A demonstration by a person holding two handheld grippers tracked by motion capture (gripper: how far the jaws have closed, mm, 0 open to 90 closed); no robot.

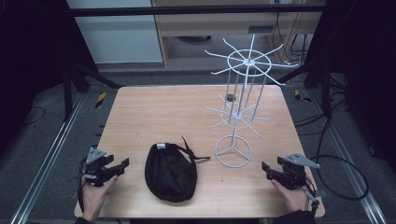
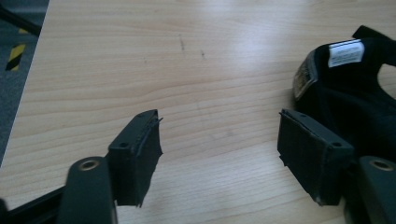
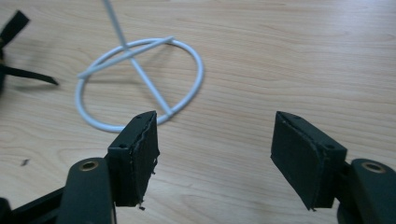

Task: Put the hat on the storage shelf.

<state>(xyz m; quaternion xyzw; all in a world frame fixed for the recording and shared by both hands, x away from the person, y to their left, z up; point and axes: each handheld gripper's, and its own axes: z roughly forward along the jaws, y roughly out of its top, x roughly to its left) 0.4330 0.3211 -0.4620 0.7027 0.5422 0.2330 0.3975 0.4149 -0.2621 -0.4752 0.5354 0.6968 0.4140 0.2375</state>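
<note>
A black cap (image 1: 170,171) lies upside down on the wooden table (image 1: 154,109), its strap trailing right and a white label at its far edge. To its right stands a white wire display rack (image 1: 240,100) with two tiers of spokes on a ring base (image 1: 232,150). My left gripper (image 1: 122,164) rests open at the table's front left, held by a hand. In the left gripper view the cap (image 2: 359,88) lies just right of the empty left gripper (image 2: 219,149). My right gripper (image 1: 265,169) is open at the front right. The ring base (image 3: 140,84) lies ahead-left of the right gripper (image 3: 215,149).
A small dark object (image 1: 229,97) sits on the table behind the rack. Metal rails (image 1: 51,154) run along the floor on both sides of the table. Cables (image 1: 345,172) lie on the floor at the right. Dark frame legs (image 1: 74,79) stand at the back corners.
</note>
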